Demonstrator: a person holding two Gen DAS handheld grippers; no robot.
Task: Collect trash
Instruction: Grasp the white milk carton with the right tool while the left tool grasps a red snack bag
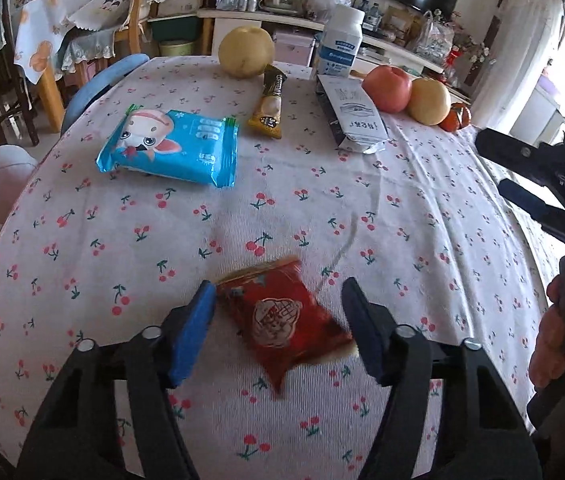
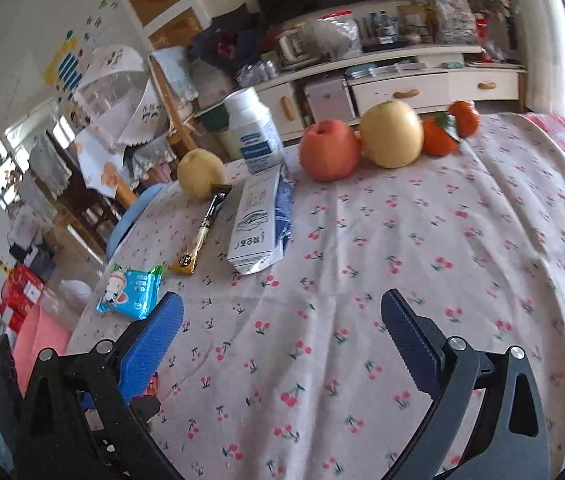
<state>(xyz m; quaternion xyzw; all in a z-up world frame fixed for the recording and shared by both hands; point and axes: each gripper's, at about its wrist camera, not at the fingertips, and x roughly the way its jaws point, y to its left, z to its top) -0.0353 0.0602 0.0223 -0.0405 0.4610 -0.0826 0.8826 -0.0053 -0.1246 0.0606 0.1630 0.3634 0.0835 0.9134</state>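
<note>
The red wrapper lies on the worktop, right between the two blue pads of the left gripper. Its long axis runs slanting across the gap, from the far corner near the left pad down toward the near corner close to the right pad. The left pad seems to touch the far corner of it, or almost; on the right side a little cloth shows between the pad and the wrapper's edge. So the jaws of this gripper are partly open around the wrapper and do not yet press on it. I think the next move needs only that they close, and because the wrapper lies slanting they may catch it by the corners.

The wrapper is flat and crinkled, red with a round pale print in the middle and an orange sealed strip at the far end. It looks a little blurred.

The right gripper hangs over bare cloth with its jaws wide open and nothing between them. It is clearly farther from the red wrapper than the left one. Other trash waits farther back: a blue packet, a yellow and black sachet and a flattened white carton.
</note>
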